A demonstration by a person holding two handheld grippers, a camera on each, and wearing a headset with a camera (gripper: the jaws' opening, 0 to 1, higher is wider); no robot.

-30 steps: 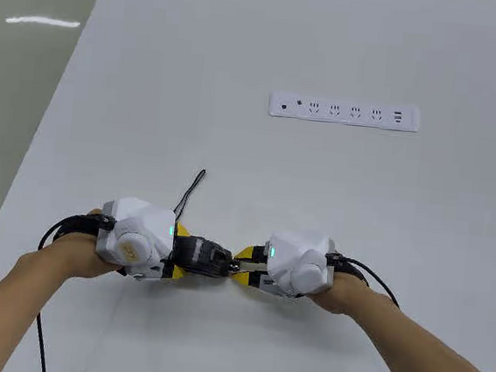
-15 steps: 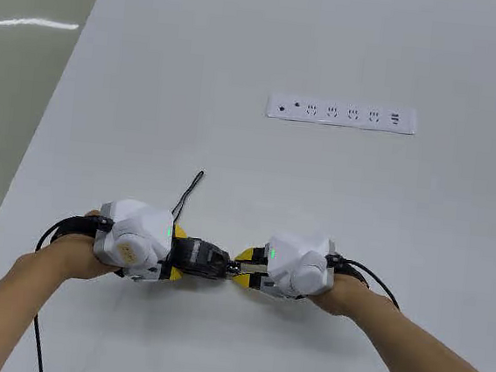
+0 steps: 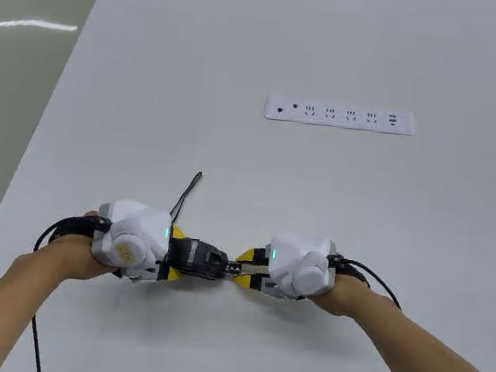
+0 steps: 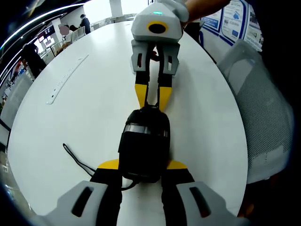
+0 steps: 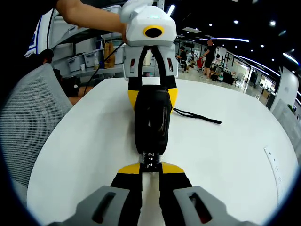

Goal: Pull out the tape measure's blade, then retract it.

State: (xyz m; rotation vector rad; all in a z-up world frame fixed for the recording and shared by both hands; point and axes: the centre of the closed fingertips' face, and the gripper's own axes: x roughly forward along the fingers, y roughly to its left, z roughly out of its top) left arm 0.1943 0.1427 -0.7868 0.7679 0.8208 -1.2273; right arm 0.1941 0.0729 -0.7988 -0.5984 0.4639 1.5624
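You are gripping the tape measure (image 4: 143, 146) in your left claw (image 3: 173, 259), its yellow-tipped jaws clenching the sides of the body, which is lying on the white bench (image 3: 359, 214) between your two claws. The body is showing as a rounded, matte black block with a silvery band running across its top near the mouth. Your right claw (image 5: 150, 168) is pinching the end of the blade (image 5: 150, 158), which is barely sticking out. Small printed marks are showing on it, too small to read. A thin black strap (image 5: 197, 116) is trailing from the tape measure across the smooth bench. Farther back, a long, flat white power strip (image 3: 339, 116) is lying with its sockets in a row, and any lettering on it is too small to make out.
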